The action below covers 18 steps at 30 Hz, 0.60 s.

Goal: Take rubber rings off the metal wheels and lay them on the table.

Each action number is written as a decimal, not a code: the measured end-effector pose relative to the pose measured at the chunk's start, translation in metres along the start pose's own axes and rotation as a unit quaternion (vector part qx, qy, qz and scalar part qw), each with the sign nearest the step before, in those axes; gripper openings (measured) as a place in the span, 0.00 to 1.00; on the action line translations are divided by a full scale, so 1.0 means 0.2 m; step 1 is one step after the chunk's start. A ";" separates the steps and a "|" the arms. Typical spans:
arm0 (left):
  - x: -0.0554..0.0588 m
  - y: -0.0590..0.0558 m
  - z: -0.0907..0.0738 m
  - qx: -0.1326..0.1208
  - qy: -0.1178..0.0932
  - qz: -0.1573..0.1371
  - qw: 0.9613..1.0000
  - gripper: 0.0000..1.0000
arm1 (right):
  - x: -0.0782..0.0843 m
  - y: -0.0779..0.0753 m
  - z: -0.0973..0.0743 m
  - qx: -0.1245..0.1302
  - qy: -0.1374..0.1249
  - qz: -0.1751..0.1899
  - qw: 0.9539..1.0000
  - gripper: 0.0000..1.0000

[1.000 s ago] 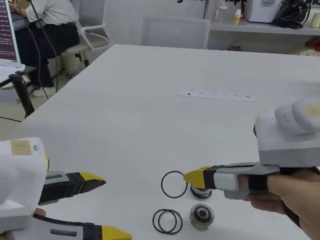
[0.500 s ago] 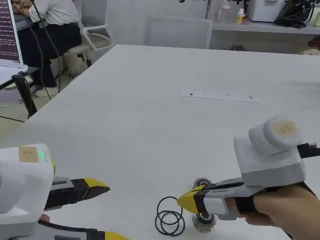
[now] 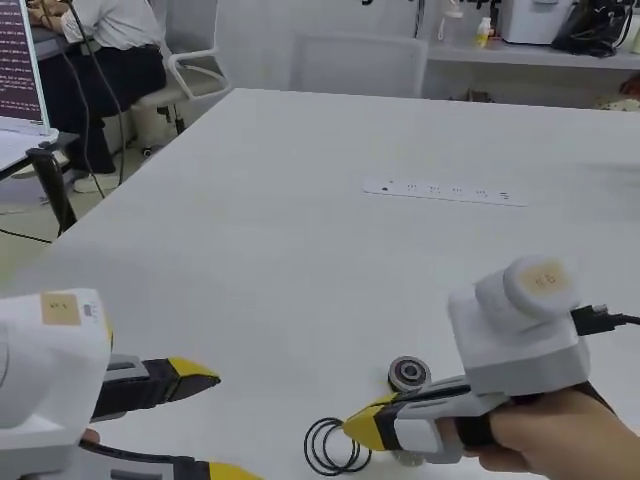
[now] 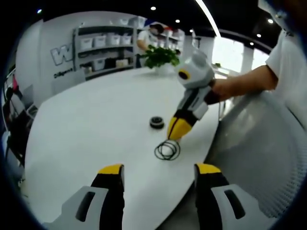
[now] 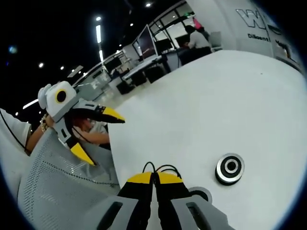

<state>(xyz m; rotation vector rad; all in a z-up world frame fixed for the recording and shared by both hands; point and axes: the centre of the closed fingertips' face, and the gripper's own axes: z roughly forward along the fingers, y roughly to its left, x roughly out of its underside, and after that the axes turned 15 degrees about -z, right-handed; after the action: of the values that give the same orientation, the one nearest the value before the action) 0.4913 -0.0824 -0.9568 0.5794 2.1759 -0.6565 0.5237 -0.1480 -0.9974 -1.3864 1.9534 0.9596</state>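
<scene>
Resting clenched right gripper (image 3: 350,425) on rubber rings (image 3: 325,448) just beside metal wheel (image 3: 409,373), perhaps pinching one; hiding most of second wheel (image 5: 200,193); holding left gripper (image 4: 159,168) spread, well apart.

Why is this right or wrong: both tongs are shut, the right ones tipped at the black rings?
Wrong: the left tongs are open, jaws wide apart, in the left gripper view. The right tongs are shut, at the black rings.

White power strip (image 3: 443,191) lying flat, well out ahead. Off to the left, a person (image 3: 105,30) sits on a white office chair (image 3: 195,75). Leafy green plant (image 4: 160,55) stands far back in the left gripper view.
</scene>
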 end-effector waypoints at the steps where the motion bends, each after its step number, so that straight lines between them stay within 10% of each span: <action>1: 0.00 0.00 0.00 0.000 0.000 0.000 1.000 0.60 | 0.01 0.00 0.00 0.003 0.004 -0.004 1.000 0.00; 18: 0.00 0.00 0.00 0.000 -0.001 0.000 1.000 0.59 | 0.07 0.00 0.03 0.009 0.039 -0.042 0.998 0.00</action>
<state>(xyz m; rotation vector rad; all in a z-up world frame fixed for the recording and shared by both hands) 0.4908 -0.0825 -0.9564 0.5770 2.1740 -0.6565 0.5195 -0.1515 -1.0123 -1.5033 1.9383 0.8580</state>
